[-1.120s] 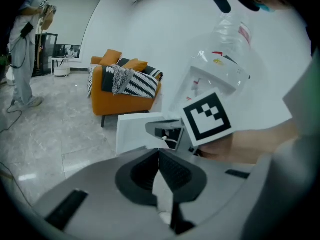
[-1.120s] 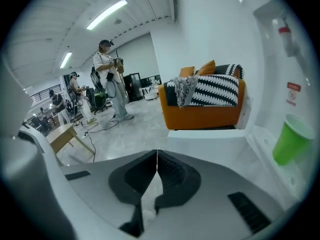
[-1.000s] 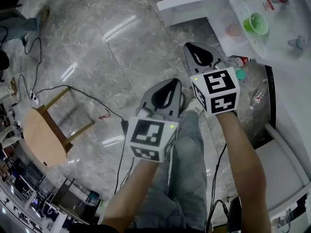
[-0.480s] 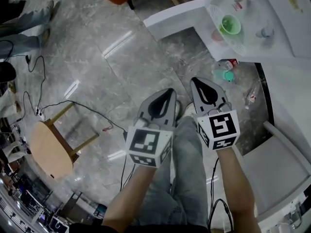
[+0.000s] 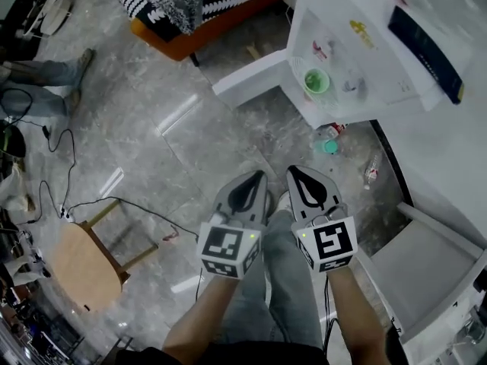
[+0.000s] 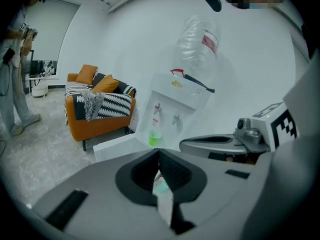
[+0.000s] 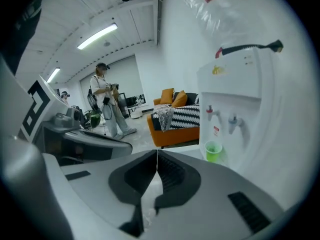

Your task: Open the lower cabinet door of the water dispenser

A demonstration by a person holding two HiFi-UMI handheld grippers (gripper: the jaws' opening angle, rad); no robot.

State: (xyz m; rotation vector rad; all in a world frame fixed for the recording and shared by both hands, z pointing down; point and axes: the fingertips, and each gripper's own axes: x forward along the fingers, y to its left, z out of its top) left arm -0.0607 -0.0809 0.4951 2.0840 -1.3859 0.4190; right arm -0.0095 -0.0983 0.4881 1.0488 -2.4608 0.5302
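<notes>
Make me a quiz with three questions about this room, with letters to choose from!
1. Where is the green cup? A on the floor; B in the dispenser, under its taps; C on a stool.
2. What colour is the sofa? A orange; B blue; C pink.
3. How are the jaws of the right gripper? A wide open; B shut on a bottle; C shut, holding nothing.
Answers: B, it stands below the taps; A, orange shows under the striped blanket; C, the jaws meet with nothing between.
</notes>
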